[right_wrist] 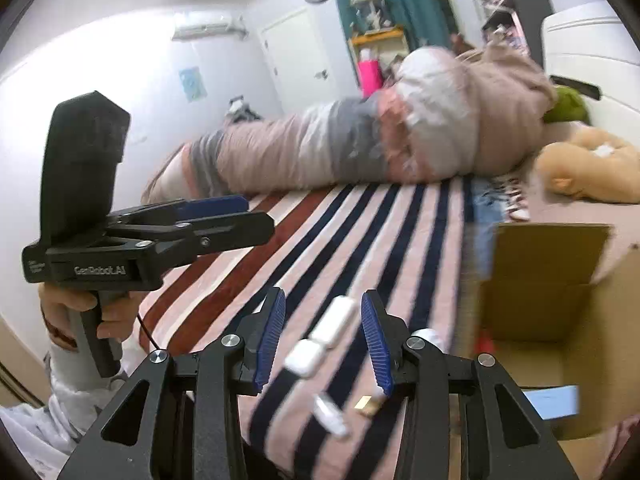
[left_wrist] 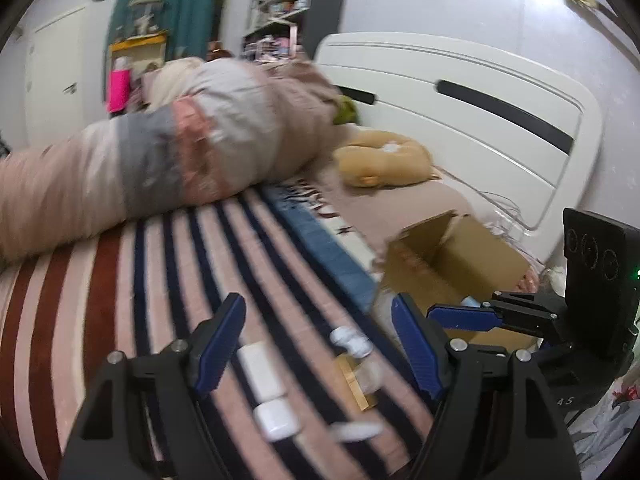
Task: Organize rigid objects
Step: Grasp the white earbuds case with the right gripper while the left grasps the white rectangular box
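Striped bedspread [left_wrist: 120, 280], both grippers' fingers apart, air conditioner [right_wrist: 208, 26] only in right view, white cases [right_wrist: 320, 344] between right fingers [right_wrist: 272, 340]

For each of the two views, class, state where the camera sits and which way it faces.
Left wrist: sits on the left tongs, open, facing across the striped bed toward the headboard; right tongs at its right.
Right wrist: sits on the right tongs, open, facing along the bed; left tongs and hand show.
Shared: white cases, cardboard box.
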### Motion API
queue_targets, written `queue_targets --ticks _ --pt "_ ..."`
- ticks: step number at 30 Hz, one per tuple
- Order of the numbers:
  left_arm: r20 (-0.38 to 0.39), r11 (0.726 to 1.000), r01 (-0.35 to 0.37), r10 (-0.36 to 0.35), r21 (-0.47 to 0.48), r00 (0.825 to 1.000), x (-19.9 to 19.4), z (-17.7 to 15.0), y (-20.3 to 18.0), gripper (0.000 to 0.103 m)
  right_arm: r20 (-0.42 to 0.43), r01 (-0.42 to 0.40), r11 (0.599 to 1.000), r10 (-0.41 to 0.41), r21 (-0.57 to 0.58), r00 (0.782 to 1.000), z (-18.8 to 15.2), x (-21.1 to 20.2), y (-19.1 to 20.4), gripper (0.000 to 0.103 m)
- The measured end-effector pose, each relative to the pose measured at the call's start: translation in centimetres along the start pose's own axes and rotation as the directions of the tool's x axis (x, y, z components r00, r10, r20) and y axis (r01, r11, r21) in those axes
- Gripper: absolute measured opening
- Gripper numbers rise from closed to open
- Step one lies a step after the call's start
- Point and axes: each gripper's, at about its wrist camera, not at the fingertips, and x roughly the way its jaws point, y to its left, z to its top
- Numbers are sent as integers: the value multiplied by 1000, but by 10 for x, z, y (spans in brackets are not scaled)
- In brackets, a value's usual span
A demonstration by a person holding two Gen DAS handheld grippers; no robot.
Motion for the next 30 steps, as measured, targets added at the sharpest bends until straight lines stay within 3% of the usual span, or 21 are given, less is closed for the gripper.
queue_targets --ticks 5,9,13,15,16,17,18,22,24,30 --pt "-39 996 -23 20 -81 999 1 -35 56 73 -128 -31 999 34 25 991 -13 61 26 35" --pt "-98 991 -52 40 -125 994 13 -63 88 73 -209 33 996 -15 83 978 -30 106 26 36" --pt "-115 986 -20 1 -168 993 21 -84 107 73 -293 127 981 -78 150 953 -48 148 12 36" --pt "-126 984 -18 -5 -178 992 27 -92 113 73 -332 133 977 -70 169 941 -56 160 10 36" --pt "-131 982 -11 -14 -186 991 31 -94 115 73 -349 126 977 -59 173 935 -60 164 11 37" --pt "-135 981 -3 -23 -193 991 33 -97 117 73 -371 126 978 -56 168 927 -64 171 13 45" --pt "-140 980 4 -33 -200 990 37 -98 119 73 -381 133 978 -63 161 922 -66 176 15 53" --pt "-165 975 18 -55 -221 985 55 -101 123 73 -389 178 974 -112 138 914 -76 193 20 55" --pt "-172 972 31 -73 -234 982 63 -102 124 73 -359 220 972 -178 79 916 -78 196 25 44" --pt "-190 970 45 -92 -237 977 81 -101 123 73 -309 239 970 -217 34 926 -71 175 26 43"
